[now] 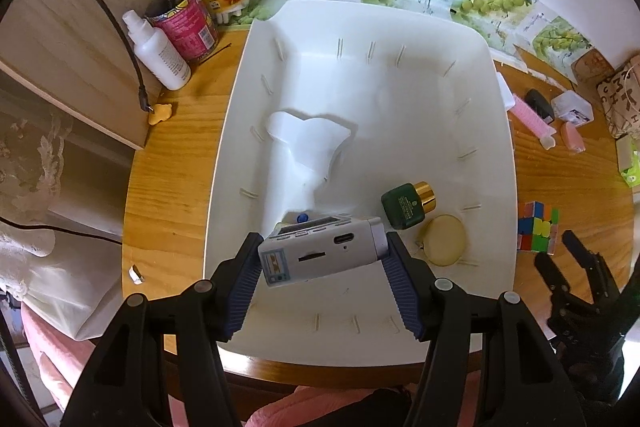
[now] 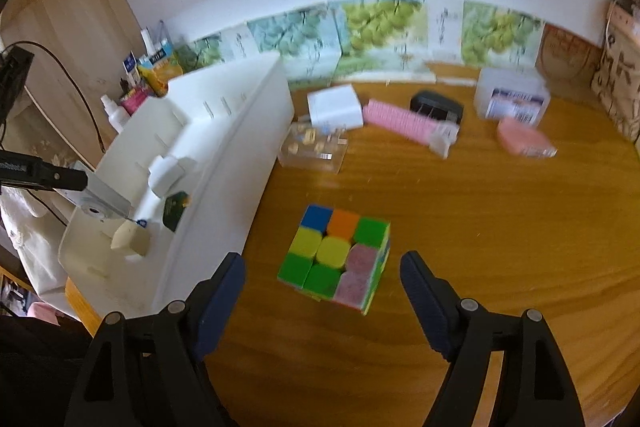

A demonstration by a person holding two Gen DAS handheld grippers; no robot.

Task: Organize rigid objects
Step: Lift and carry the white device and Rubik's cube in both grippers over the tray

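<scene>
My left gripper (image 1: 322, 251) is shut on a small grey-white camera (image 1: 320, 251), held over the near part of the white bin (image 1: 496, 99). Inside the bin lie a green bottle with a gold cap (image 1: 408, 205), a round cream disc (image 1: 445, 239) and a white moulded piece (image 1: 308, 143). My right gripper (image 2: 322, 263) stands open over the wooden table, its fingers (image 2: 420, 283) on either side of a colourful puzzle cube (image 2: 338, 257) without touching it. The cube (image 1: 538, 227) and the right gripper (image 1: 560, 251) also show to the right of the bin in the left wrist view.
On the table beyond the cube lie a clear plastic box (image 2: 314, 149), a white box (image 2: 334, 107), a pink comb-like piece (image 2: 404, 123), a black item (image 2: 436, 107), a pink case (image 2: 524, 139) and a white tub (image 2: 510, 101). A spray bottle (image 1: 160, 51) and pen pots (image 1: 188, 23) stand left of the bin.
</scene>
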